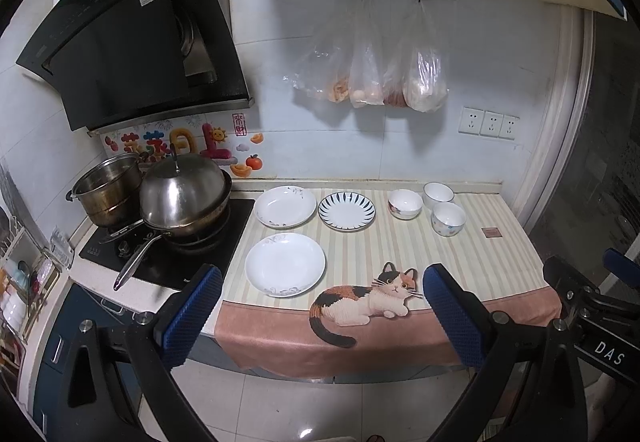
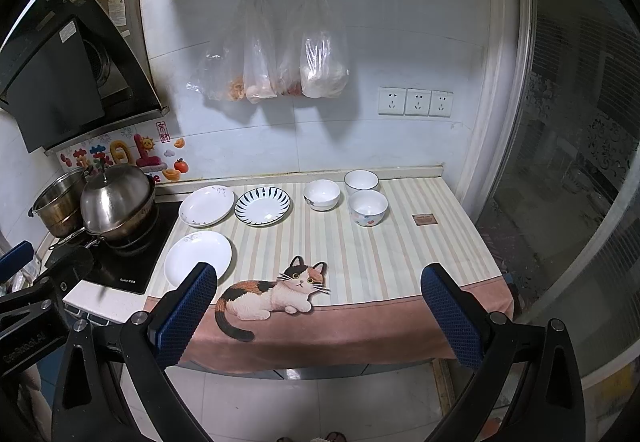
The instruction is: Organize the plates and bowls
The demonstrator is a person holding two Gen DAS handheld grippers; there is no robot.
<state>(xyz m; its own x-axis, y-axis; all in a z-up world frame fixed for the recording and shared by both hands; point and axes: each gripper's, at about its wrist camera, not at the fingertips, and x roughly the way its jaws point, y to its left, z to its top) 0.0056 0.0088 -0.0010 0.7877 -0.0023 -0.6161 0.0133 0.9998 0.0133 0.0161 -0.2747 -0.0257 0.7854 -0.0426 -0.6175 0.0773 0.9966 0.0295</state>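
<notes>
Three plates lie on the striped cat cloth (image 1: 400,250): a white plate (image 1: 285,264) near the front, a second white plate (image 1: 285,207) behind it, and a blue-rimmed plate (image 1: 346,211) beside that. Three bowls stand further right: a flowered bowl (image 1: 405,203), a back bowl (image 1: 438,194) and a heart-patterned bowl (image 1: 448,218). The right wrist view shows the same plates (image 2: 198,256) (image 2: 206,205) (image 2: 262,206) and bowls (image 2: 321,194) (image 2: 361,181) (image 2: 367,207). My left gripper (image 1: 320,284) and right gripper (image 2: 318,280) hang open in front of the counter, holding nothing.
A black cooktop (image 1: 168,242) at the left carries a lidded wok (image 1: 186,198) with a long handle and a steel pot (image 1: 107,190). A range hood (image 1: 132,42) hangs above. Plastic bags (image 1: 372,66) hang on the wall. A glass door (image 2: 568,162) bounds the right side.
</notes>
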